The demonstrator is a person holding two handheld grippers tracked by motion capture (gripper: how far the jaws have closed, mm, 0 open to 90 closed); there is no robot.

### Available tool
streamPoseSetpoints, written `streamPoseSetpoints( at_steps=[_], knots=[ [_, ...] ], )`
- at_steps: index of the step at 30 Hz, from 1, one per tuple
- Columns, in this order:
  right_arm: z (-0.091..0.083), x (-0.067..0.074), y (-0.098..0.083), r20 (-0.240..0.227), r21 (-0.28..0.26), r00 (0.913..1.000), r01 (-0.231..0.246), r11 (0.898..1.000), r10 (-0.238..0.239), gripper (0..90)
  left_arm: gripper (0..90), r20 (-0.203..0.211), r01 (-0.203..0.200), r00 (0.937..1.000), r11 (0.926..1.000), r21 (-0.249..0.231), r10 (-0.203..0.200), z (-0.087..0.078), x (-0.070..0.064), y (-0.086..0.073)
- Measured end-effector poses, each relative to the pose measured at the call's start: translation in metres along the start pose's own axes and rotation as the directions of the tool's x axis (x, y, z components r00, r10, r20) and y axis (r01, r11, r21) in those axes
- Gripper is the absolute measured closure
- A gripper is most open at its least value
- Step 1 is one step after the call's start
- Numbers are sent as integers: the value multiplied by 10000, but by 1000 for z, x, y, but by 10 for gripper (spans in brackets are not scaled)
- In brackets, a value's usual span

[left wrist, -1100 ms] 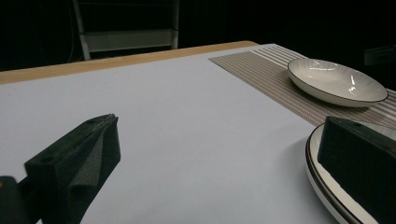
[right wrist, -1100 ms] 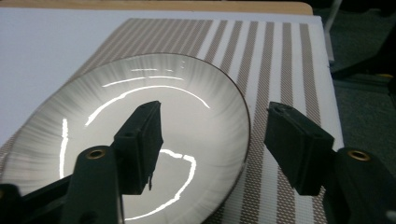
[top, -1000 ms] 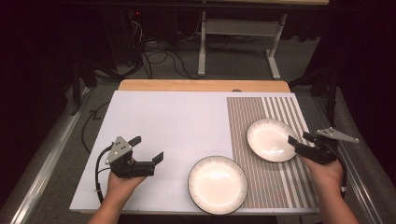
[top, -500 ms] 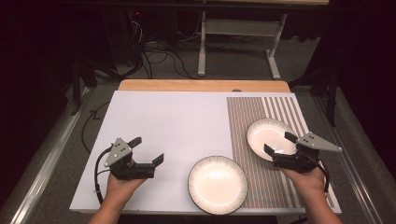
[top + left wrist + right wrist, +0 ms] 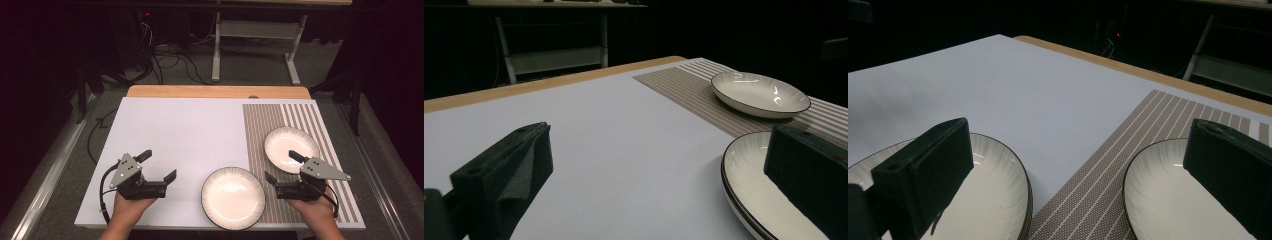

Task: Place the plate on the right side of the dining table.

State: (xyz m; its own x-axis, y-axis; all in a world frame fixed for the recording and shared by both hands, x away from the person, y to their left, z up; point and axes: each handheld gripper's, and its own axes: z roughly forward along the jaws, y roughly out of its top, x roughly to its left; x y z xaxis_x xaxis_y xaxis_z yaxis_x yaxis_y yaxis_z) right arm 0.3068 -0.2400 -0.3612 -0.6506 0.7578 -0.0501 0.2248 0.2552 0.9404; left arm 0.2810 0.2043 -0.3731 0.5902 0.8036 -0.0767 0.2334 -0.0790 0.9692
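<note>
Two white plates with dark rims lie on the table. The near plate (image 5: pixel 233 197) (image 5: pixel 754 195) (image 5: pixel 993 200) rests at the front, half on the white board. The far plate (image 5: pixel 291 142) (image 5: pixel 760 92) (image 5: pixel 1158 200) sits on the striped mat (image 5: pixel 260 130). My right gripper (image 5: pixel 281 166) (image 5: pixel 1078 170) hovers over the gap between the two plates. Its jaws have just been opening and stand wide open with nothing between them. My left gripper (image 5: pixel 160 165) (image 5: pixel 659 175) is open over the white board, left of the near plate, holding nothing.
The white board (image 5: pixel 185 130) covers most of the table, with a wooden edge (image 5: pixel 215 91) at the back. Beyond it are a desk frame (image 5: pixel 255 30) and cables (image 5: pixel 165 60) on the floor. A metal rail (image 5: pixel 45 180) runs along the left.
My right gripper has moved left from the far plate's right rim to between the two plates, its jaws spreading wider. The left gripper and both plates stay put.
</note>
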Motion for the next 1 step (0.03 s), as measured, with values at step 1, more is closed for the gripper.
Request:
streamPoseSetpoints(
  at_steps=[1],
  knots=[
    [0,0,0,-4,10,10000,-42,10000,42,4,2,-3,14,10000,10000,-8,-14,0,0,0]
  ],
)
